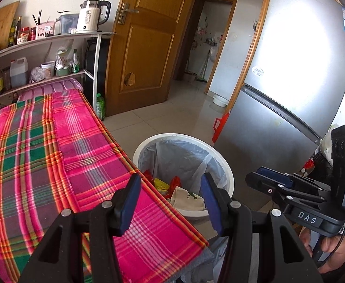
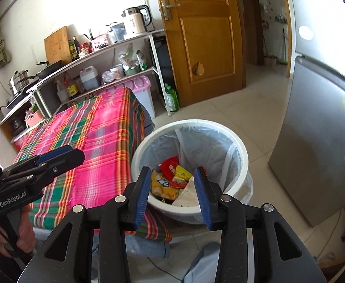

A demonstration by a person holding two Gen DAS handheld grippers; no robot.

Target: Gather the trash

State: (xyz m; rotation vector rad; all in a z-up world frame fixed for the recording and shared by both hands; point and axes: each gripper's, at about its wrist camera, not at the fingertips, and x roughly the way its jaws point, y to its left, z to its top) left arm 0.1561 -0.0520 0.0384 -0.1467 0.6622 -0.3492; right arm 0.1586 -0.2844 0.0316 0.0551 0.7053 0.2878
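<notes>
Both tongs, left (image 1: pixel 170 198) and right (image 2: pixel 171 193), spread and empty above a white trash bin (image 2: pixel 239 148) holding snack wrappers (image 2: pixel 172 176), beside a plaid-covered desk (image 1: pixel 54 153).

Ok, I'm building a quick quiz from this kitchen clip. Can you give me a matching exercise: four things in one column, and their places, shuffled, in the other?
Things:
1. kettle
2. snack wrappers
3. green bottle
4. plaid cloth

Places:
A. on the floor beside the wooden door
B. spread over the table
C. on the top shelf
D. inside the white bin

Pairs: 1-C, 2-D, 3-A, 4-B
</notes>
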